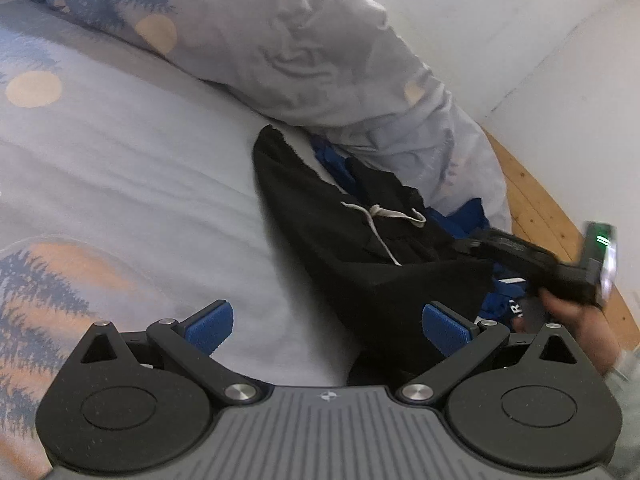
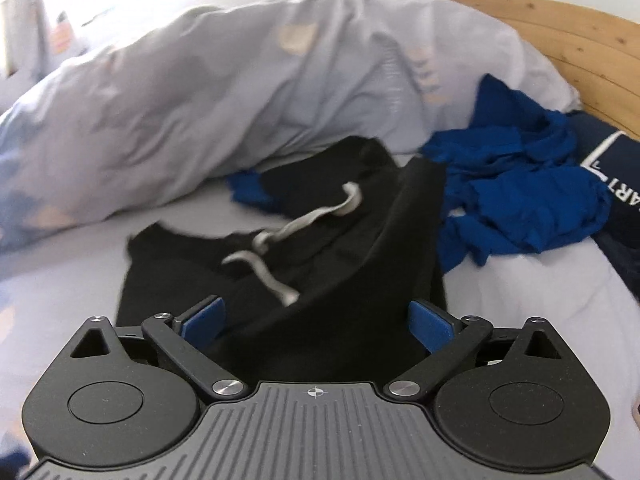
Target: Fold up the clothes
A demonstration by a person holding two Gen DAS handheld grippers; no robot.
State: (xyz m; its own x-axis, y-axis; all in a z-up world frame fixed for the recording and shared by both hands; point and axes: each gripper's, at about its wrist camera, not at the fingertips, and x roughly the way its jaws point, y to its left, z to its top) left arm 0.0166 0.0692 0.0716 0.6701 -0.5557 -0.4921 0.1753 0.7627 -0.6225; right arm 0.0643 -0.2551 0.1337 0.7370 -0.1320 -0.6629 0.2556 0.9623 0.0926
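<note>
Black shorts [image 2: 304, 240] with pale drawstring [image 2: 276, 236] lie rumpled mid-bed, just short of the duvet [image 2: 192, 92], not yet laid flat; no fold made. Blue garment [image 2: 520, 184] crumpled beside them toward the wooden headboard [image 2: 576, 36], untouched. Right gripper [image 2: 316, 322] jaws wide apart, black cloth between them, pads not pressing. Left gripper [image 1: 326, 326] likewise spread, holding nothing. Most of the work remains.

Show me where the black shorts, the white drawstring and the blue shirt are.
black shorts [image 2: 360, 264]: right wrist view, on the dark fabric right of the cord.
white drawstring [image 2: 264, 272]: right wrist view, on the lower cord.
blue shirt [image 2: 520, 184]: right wrist view, middle of the crumpled heap.
</note>
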